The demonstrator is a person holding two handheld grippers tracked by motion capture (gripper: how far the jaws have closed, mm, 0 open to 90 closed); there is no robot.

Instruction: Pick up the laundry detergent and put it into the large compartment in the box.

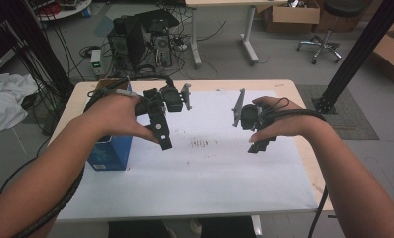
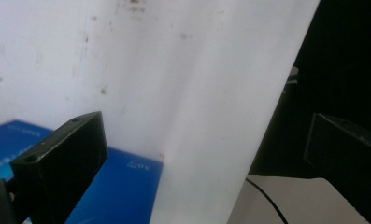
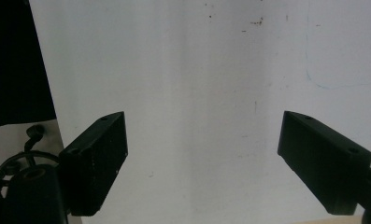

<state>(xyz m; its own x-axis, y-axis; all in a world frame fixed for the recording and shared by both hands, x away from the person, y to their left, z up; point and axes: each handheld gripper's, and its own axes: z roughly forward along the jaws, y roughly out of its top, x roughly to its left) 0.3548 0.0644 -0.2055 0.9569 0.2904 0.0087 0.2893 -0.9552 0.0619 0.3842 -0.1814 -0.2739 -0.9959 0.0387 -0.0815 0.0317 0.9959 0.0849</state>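
The person holds both grippers above a white sheet [image 1: 199,173] that covers most of the table [image 1: 303,106]. In the high view the left gripper [image 1: 162,141] hangs over the left part of the sheet, just beside a blue box [image 1: 110,151] that stands at the table's left edge, partly under the person's left hand [image 1: 117,116]. The right gripper [image 1: 259,145] hovers over the right part of the sheet in the right hand [image 1: 279,124], well apart from the box and from the other gripper. In the left gripper view its two black jaws stand wide apart with nothing between them; the blue box [image 2: 127,186] lies below and between them at the lower left, beside the sheet [image 2: 197,93]. Pale lettering runs across the box's blue face, but it is too small and blurred to read, and no brand can be made out. In the right gripper view the jaws are likewise spread wide and empty, looking down on the sheet [image 3: 197,93], which carries a few small brown specks and a faint blue pen line near the upper right. In the high view, a patch of dark marks sits near the middle of the sheet, between the two grippers.
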